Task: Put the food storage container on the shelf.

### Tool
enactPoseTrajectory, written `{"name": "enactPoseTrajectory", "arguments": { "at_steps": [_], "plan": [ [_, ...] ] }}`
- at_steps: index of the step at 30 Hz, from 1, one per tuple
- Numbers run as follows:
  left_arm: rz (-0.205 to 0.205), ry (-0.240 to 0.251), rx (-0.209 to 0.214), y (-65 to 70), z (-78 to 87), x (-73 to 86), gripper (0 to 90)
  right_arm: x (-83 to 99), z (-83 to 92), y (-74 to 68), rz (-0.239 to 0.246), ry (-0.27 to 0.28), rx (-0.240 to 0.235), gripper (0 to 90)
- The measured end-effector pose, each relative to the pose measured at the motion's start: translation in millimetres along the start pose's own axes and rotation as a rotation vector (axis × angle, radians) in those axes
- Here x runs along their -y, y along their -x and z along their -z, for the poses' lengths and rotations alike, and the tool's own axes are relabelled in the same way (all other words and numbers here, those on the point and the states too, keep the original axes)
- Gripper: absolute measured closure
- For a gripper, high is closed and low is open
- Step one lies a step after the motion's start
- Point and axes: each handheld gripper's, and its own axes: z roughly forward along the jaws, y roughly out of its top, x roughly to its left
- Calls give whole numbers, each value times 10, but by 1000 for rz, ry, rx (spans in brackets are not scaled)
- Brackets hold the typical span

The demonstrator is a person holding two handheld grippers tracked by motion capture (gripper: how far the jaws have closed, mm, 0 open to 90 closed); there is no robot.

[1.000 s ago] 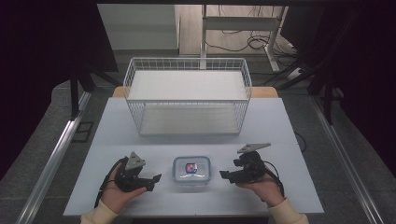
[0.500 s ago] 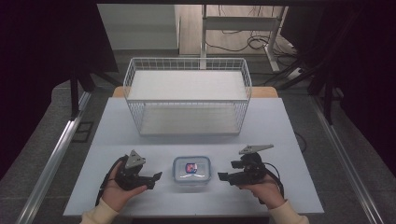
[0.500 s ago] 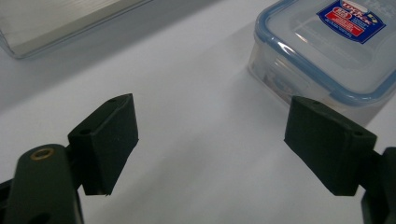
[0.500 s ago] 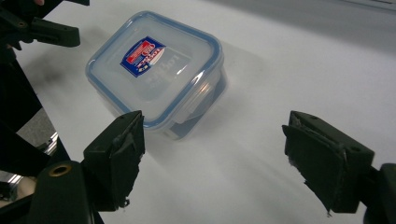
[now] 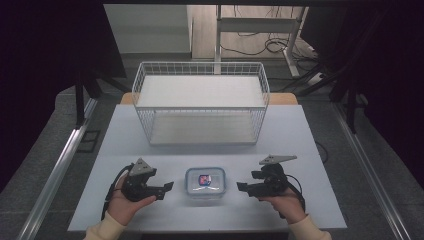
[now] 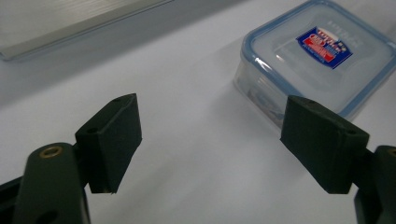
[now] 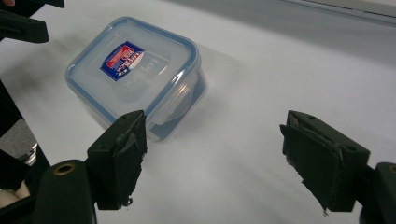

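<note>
At the near edge of the surface (image 5: 300, 135), two hands in pale sleeves each held a set of tongs, pointed inward toward the box (image 5: 205, 181) between them. The left tongs (image 5: 167, 187) stood wide with nothing between the pads; their jaws had just been closing a little. The right tongs (image 5: 242, 187) also stood wide and empty. Neither touched the box, which sat on the surface just beyond each set of tips, near the front edge and about midway across.

The left gripper view looked along the left tongs (image 6: 210, 144) and showed the box (image 6: 322, 70) up and to the right of the gap, close beyond the right-hand pad. It was a clear, square tub with rounded corners and a blue-rimmed lid. The right gripper view, looking along the right tongs (image 7: 212, 158), showed the box (image 7: 140, 74) behind the left-hand pad, with a lid latch on its near side that the high view was too distant to show. The tip of the left tongs (image 7: 23, 25) appeared at the top left corner there.

A red, white and blue label (image 6: 324, 46) lay on the lid, and there was raised lettering on the lid beside it; none of this could be read.

Farther back, the high view took in a white wire basket (image 5: 200, 67) standing on the surface, well apart from the box. Beyond it were a desk frame and cables on the floor.
</note>
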Motion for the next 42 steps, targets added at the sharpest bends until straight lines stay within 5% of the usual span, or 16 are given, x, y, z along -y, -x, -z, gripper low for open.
{"name": "enactPoseTrajectory", "arguments": {
  "at_steps": [5, 11, 16, 22, 33, 39, 42],
  "plan": [
    [99, 22, 95, -24, 22, -67, 190, -15, -16, -22, -20, 24, -16, 237],
    [132, 12, 140, -23, -3, -106, 189, -37, -15, -12, -64, 29, -57, 228],
    [215, 14, 229, -67, -49, -140, 187, -64, -146, -50, -75, -8, -105, 212],
    [246, -2, 240, -87, -127, -165, 187, -106, -250, -54, -107, -23, -127, 206],
    [318, -65, 336, -36, -435, -207, 161, -282, -524, -130, -143, -43, -187, 205],
    [313, -71, 343, -30, -431, -176, 161, -228, -553, -146, -166, -47, -197, 205],
    [344, -61, 375, -27, -442, -154, 162, -205, -559, -159, -182, -44, -194, 205]
  ]
}}
